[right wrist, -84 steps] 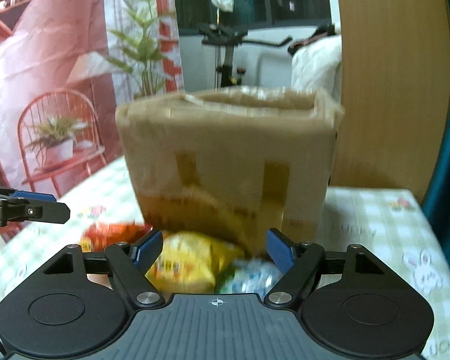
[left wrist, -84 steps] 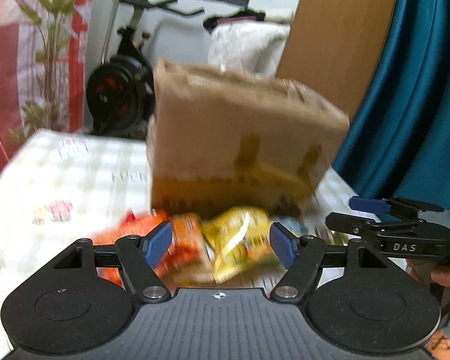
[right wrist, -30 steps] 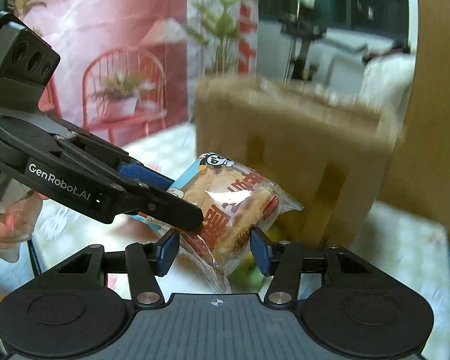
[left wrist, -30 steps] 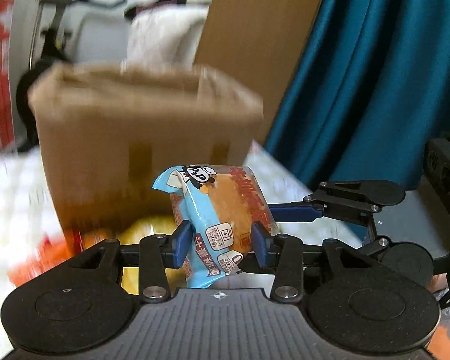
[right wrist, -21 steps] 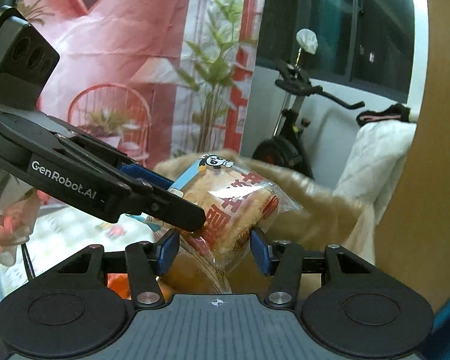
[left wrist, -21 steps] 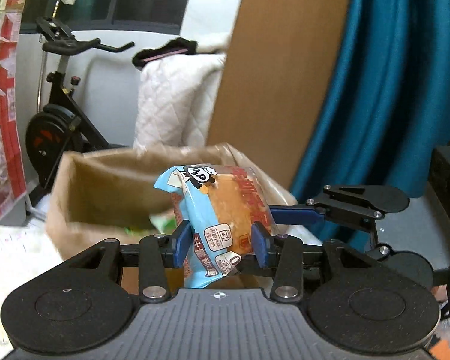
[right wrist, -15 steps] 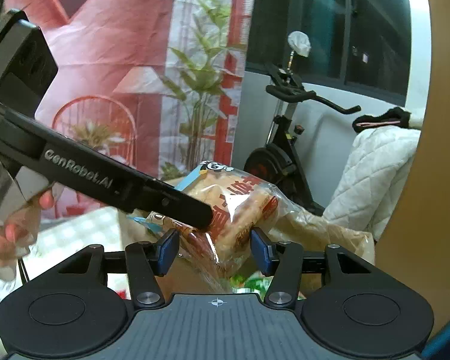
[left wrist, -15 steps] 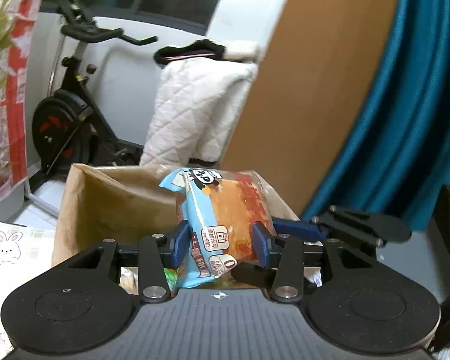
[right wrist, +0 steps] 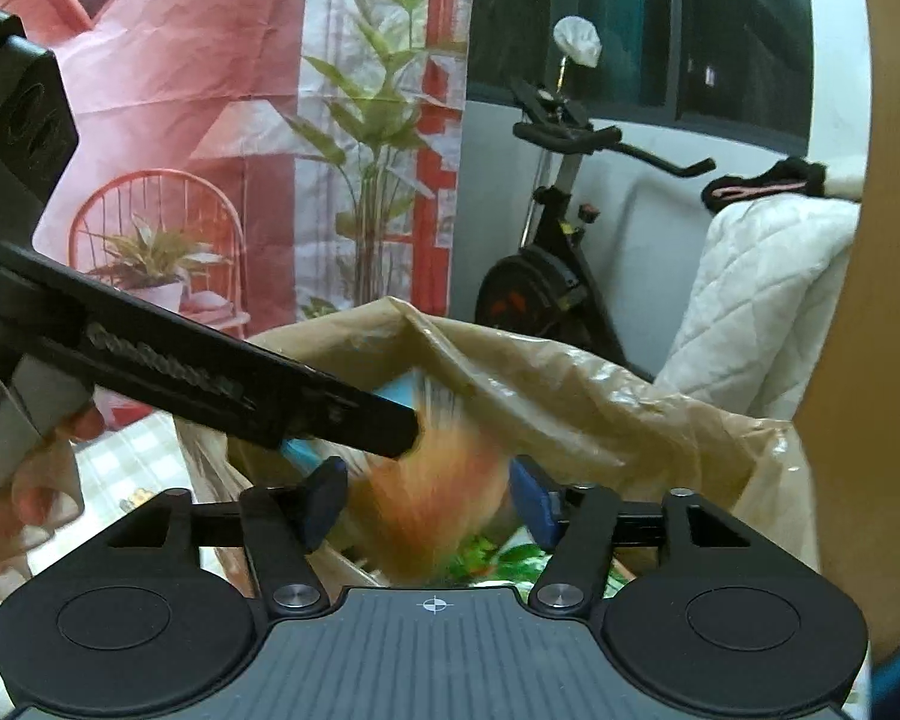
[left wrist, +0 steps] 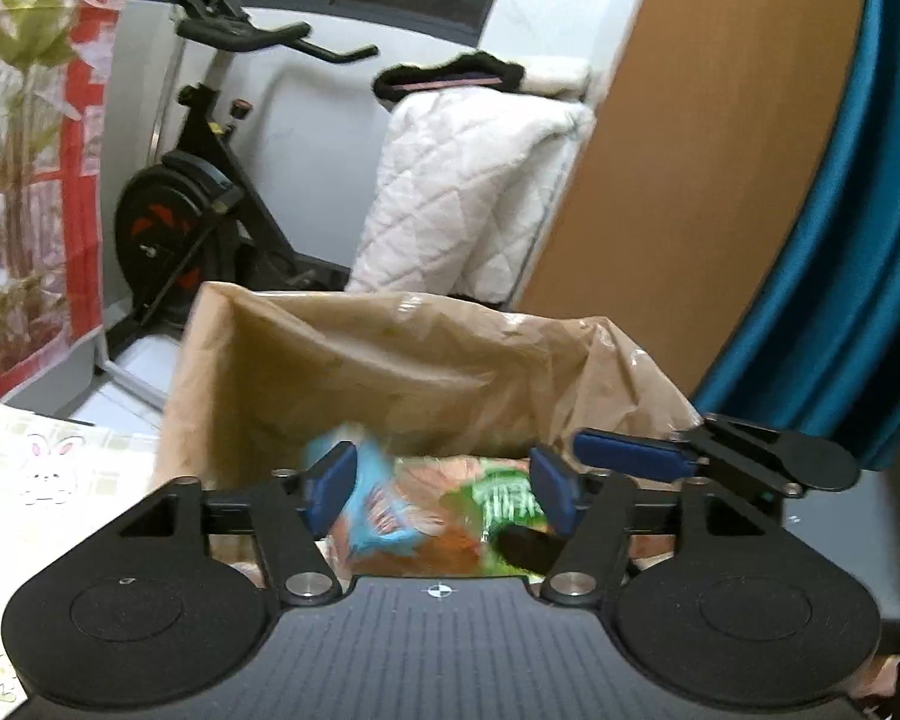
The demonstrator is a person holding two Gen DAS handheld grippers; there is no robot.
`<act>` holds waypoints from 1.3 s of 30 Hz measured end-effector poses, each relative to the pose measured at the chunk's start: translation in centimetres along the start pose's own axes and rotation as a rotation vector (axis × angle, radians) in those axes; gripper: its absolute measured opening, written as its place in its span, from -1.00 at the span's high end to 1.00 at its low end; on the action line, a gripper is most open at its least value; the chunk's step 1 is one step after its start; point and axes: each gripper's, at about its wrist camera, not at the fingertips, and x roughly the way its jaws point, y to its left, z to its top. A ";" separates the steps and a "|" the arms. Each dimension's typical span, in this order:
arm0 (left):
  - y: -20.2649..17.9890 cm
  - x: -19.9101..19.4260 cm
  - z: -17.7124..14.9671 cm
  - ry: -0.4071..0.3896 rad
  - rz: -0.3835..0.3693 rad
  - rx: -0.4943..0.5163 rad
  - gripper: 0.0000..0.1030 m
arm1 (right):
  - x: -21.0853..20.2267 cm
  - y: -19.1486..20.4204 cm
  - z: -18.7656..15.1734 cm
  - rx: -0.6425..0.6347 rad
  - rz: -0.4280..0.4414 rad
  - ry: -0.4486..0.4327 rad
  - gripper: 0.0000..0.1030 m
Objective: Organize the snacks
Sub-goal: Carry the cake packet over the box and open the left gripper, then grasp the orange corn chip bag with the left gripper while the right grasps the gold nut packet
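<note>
Both sets of fingers (left wrist: pixel 330 483) have just been opening, spread with no grip; the blurred bread packet (right wrist: pixel 444 510) is dropping between them into the brown box (left wrist: pixel 390 360), its label smeared unreadable.

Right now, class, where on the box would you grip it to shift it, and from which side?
Grip the box by a side wall's top rim, coming from above, one finger inside, one outside. The top is open and the walls are thin and upright; the liner may slip.
</note>
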 end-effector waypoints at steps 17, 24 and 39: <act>2.6 -9.4 -5.3 -0.163 0.205 0.018 -0.45 | -12.0 -5.8 -8.0 0.143 -0.069 -0.070 -0.17; 3.8 -10.1 -8.8 -0.149 0.256 -0.080 -0.45 | -10.4 -6.2 -14.5 0.104 -0.083 0.098 -0.34; 3.8 -10.1 -12.5 -0.089 0.272 -0.151 -0.45 | -5.4 -5.6 -23.1 -0.073 -0.063 0.447 -0.70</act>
